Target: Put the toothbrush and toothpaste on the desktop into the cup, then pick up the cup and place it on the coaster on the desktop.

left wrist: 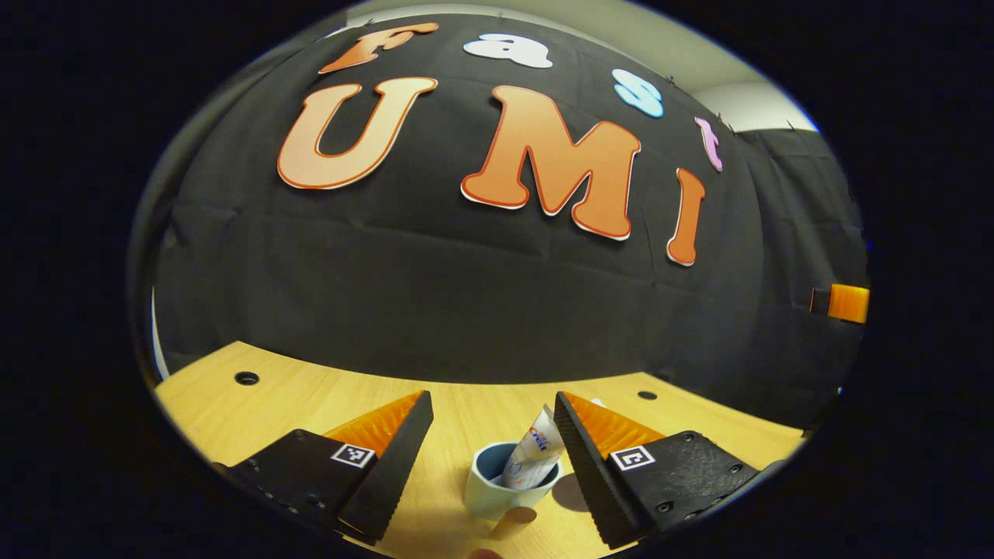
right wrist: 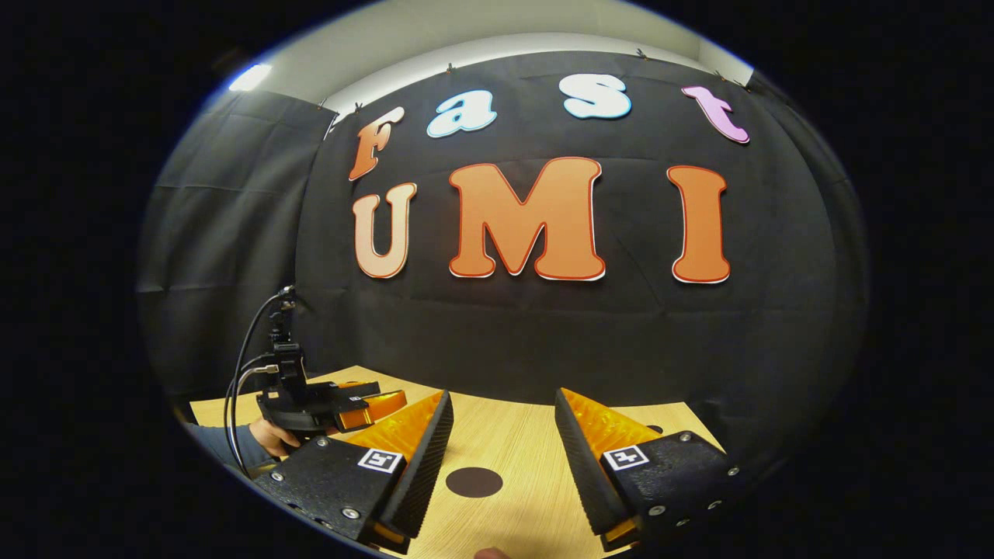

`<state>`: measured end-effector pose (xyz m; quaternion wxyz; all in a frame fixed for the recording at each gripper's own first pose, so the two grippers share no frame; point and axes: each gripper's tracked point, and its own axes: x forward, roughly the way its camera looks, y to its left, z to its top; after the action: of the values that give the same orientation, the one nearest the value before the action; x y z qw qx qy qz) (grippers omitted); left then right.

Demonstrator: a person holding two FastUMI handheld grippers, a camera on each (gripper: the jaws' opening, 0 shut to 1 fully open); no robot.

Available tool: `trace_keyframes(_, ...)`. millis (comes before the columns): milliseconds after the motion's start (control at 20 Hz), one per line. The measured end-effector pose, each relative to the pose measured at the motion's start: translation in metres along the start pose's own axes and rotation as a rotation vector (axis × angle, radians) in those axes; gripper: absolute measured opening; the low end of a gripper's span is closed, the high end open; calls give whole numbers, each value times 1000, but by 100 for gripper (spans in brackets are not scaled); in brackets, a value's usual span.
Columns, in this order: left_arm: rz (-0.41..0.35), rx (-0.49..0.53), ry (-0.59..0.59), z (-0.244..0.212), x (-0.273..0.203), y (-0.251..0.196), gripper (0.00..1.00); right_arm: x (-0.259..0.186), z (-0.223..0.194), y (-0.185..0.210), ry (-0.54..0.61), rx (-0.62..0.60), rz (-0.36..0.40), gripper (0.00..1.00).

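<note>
A pale blue cup (left wrist: 497, 489) stands on the wooden desktop (left wrist: 272, 411) in the left gripper view, its handle toward me. A white toothpaste tube (left wrist: 536, 450) leans inside it, sticking out above the rim. My left gripper (left wrist: 493, 397) is open, a finger on either side of the cup and a little short of it. In the right gripper view a dark round coaster (right wrist: 474, 481) lies on the desktop between the fingers of my open right gripper (right wrist: 503, 394), which holds nothing. The left gripper (right wrist: 365, 407) also appears there at the far left, held by a hand (right wrist: 272, 439).
Small round holes (left wrist: 247, 378) dot the desktop near its back edge. The black cloth wall (left wrist: 466, 310) rises just behind the table. Cables (right wrist: 245, 373) hang from the left gripper. A dark patch (left wrist: 571, 493) lies beside the cup, partly behind a finger.
</note>
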<state>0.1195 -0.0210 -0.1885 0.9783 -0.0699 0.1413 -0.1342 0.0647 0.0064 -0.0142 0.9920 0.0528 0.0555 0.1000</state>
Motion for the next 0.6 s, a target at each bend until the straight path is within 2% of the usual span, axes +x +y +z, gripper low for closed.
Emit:
trace_keyframes(50, -3, 21, 28, 0, -3, -3, 94, -1, 1, 1, -1, -1, 2, 74)
trace_keyframes(100, -5, 37, 49, 0, -7, -4, 94, -3, 2, 1, -3, -4, 4, 80)
trace_keyframes(300, -25, 110, 158, -2, -15, -20, 95, -15, 9, -3, -29, -32, 2, 87)
trace_keyframes(450, -36, 135, 313, -22, -15, -29, 94, -26, 17, -9, -59, -48, -5, 90)
trace_keyframes(600, 1, 163, 474, -61, -20, -19, 94, -35, 17, -14, -69, -59, -8, 91)
